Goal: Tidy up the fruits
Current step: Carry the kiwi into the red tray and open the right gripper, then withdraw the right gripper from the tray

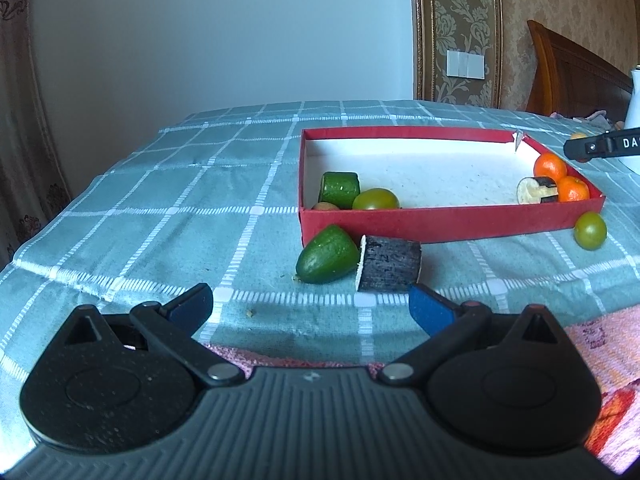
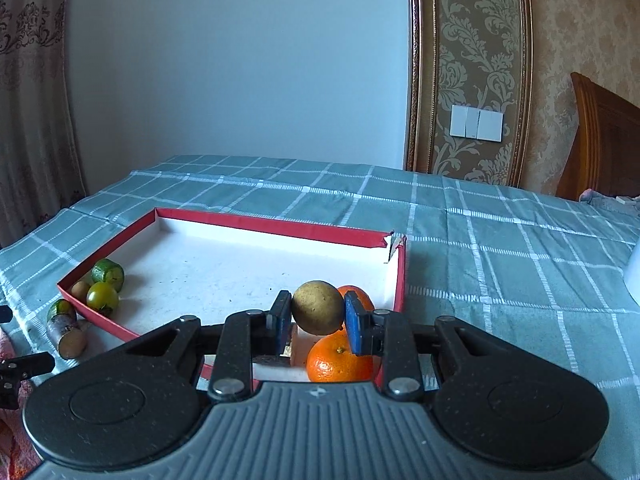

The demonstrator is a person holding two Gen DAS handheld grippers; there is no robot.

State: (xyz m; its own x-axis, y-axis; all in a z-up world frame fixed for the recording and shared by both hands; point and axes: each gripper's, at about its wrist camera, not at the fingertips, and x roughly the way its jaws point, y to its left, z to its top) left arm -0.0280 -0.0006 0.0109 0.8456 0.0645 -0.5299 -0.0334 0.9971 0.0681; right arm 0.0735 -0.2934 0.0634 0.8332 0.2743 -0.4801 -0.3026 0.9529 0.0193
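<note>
A red box (image 1: 452, 222) with a white floor lies on the checked cloth. In it are a cucumber chunk (image 1: 340, 190), a green tomato (image 1: 376, 199), two oranges (image 1: 550, 167) and an eggplant slice (image 1: 536, 191). A cucumber end (image 1: 326, 254) and a dark eggplant chunk (image 1: 390, 264) lie outside, just ahead of my open, empty left gripper (image 1: 310, 304). Another green tomato (image 1: 590, 231) lies by the box's right corner. My right gripper (image 2: 316, 316) is shut on a brownish round fruit (image 2: 318, 307), held above the oranges (image 2: 338, 360) in the box's (image 2: 280, 226) near right corner.
A pink patterned cloth (image 1: 600, 344) lies at the table's near edge. A white jug (image 1: 634, 108) stands at the far right. A wooden headboard (image 2: 604, 144) and wall switches (image 2: 476, 122) are behind the table. The right gripper's finger (image 1: 600, 146) shows in the left wrist view.
</note>
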